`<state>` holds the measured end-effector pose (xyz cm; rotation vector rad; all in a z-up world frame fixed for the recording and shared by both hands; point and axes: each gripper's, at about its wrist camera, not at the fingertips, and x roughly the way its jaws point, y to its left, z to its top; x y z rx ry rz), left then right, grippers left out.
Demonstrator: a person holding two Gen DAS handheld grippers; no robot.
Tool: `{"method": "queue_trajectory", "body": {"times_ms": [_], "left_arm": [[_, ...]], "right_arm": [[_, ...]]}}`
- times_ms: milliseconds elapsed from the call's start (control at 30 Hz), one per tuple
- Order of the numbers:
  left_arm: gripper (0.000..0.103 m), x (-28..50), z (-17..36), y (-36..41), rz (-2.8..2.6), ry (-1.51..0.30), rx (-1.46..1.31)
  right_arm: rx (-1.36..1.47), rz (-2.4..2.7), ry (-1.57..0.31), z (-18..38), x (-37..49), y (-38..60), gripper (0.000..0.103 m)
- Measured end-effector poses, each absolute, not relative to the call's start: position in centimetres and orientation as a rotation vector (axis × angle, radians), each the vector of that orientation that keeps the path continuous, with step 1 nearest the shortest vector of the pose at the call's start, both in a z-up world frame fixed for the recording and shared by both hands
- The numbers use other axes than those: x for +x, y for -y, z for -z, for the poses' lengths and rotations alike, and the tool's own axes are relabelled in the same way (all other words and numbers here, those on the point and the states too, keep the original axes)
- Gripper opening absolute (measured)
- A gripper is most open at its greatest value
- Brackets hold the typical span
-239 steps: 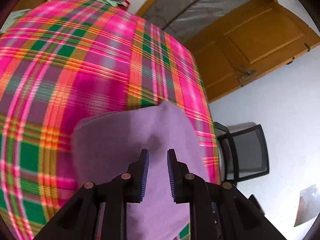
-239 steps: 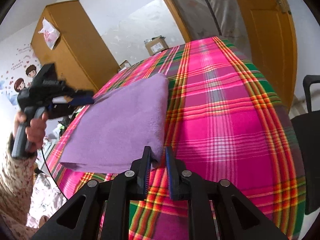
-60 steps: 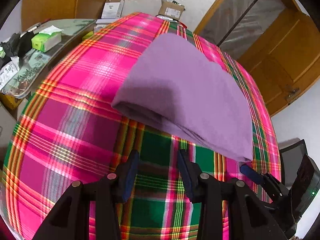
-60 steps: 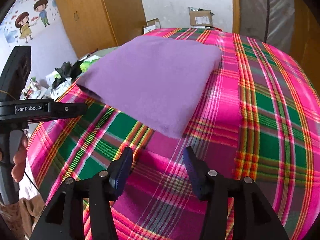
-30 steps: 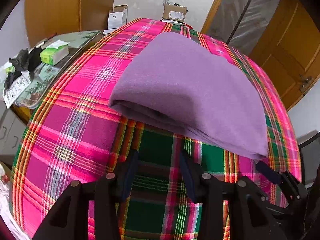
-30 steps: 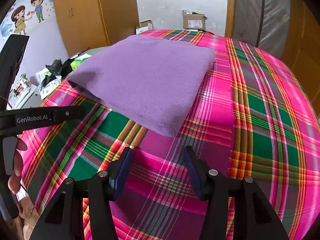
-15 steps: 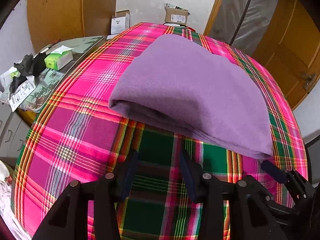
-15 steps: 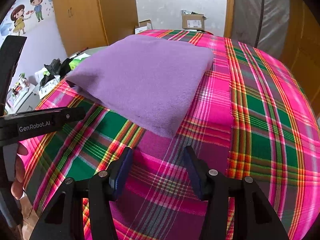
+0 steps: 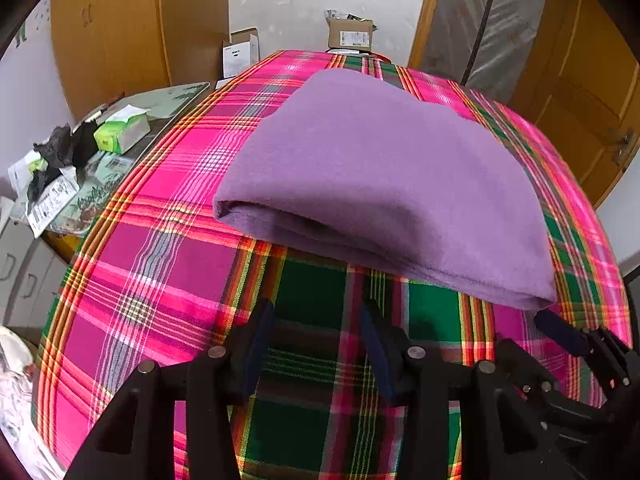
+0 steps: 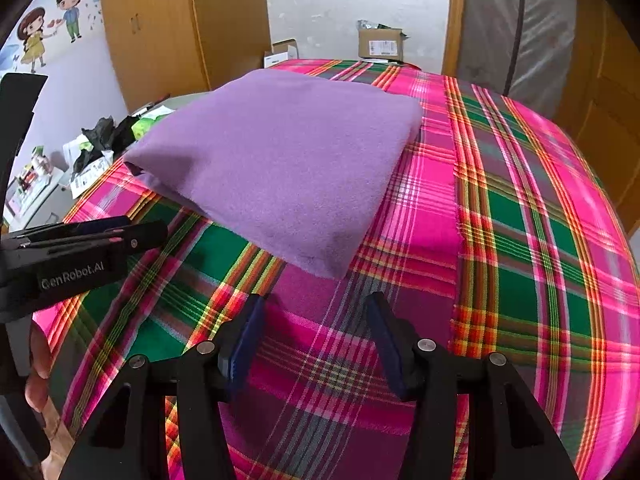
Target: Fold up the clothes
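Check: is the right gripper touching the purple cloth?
Apart. In the right wrist view the open right gripper sits short of the purple cloth; bare plaid bedspread shows between the fingertips and its near corner.

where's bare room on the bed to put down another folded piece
Bare plaid cover runs wide to the right of the purple cloth, and in a near strip between it and both tools. The side table on the left is crowded.

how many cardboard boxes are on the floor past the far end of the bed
2. A brown cardboard box sits beyond the far edge of the plaid cover, near the doorway. A smaller white box stands to its left by the wardrobe. More could be hidden behind the bed.
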<state>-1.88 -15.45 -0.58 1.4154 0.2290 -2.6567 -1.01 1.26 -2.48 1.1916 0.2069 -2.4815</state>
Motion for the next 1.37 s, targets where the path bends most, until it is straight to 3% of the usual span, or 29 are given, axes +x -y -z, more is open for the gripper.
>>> {"method": "queue_trajectory", "body": {"times_ms": [367,1367], "left_arm": [[0.05,-1.88,0.77,14.52,2.659,-0.121,1.421],[0.05,-2.05,0.75,14.79,2.662,-0.135,1.399]], "right_arm": [[1.192,2.481,-0.203,2.5,-1.01,-1.25,0.056],[1.187,2.455,-0.206,2.57,-1.26,-1.33,0.063]]}}
